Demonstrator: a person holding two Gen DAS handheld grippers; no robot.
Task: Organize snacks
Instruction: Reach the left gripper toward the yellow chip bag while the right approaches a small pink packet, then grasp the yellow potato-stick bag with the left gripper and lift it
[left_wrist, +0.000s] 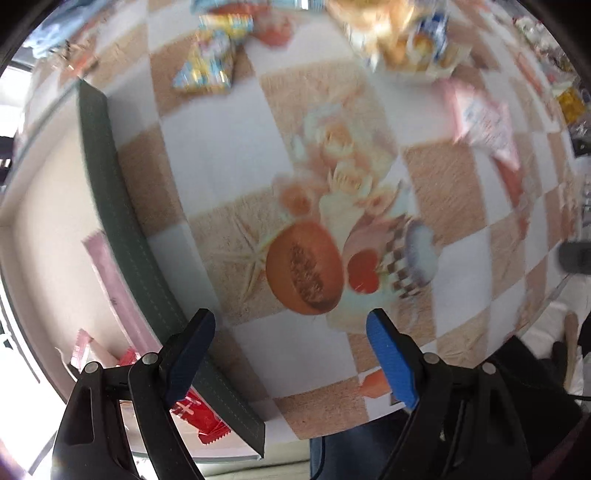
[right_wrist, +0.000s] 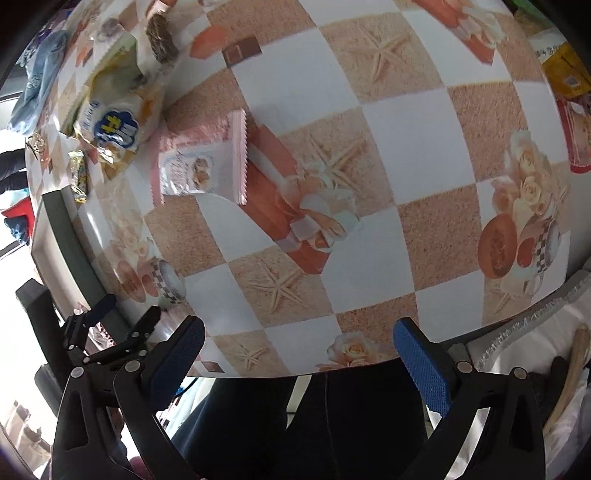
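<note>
My left gripper (left_wrist: 291, 339) is open and empty above the near left part of the checkered table, beside a dark green box (left_wrist: 110, 192). Inside the box lie a red snack packet (left_wrist: 201, 417) and pink packets (left_wrist: 110, 273). My right gripper (right_wrist: 299, 347) is open and empty over the table's near edge. A pink snack packet (right_wrist: 199, 166) lies ahead of it to the left; it also shows in the left wrist view (left_wrist: 484, 122). A white and blue snack bag (right_wrist: 114, 122) and more snacks (left_wrist: 207, 62) lie further back.
The left gripper (right_wrist: 99, 332) shows at the lower left of the right wrist view, by the green box (right_wrist: 70, 229). A yellow package (right_wrist: 565, 70) and a red-rimmed item (right_wrist: 576, 129) lie at the far right. A person's legs are below the table edge.
</note>
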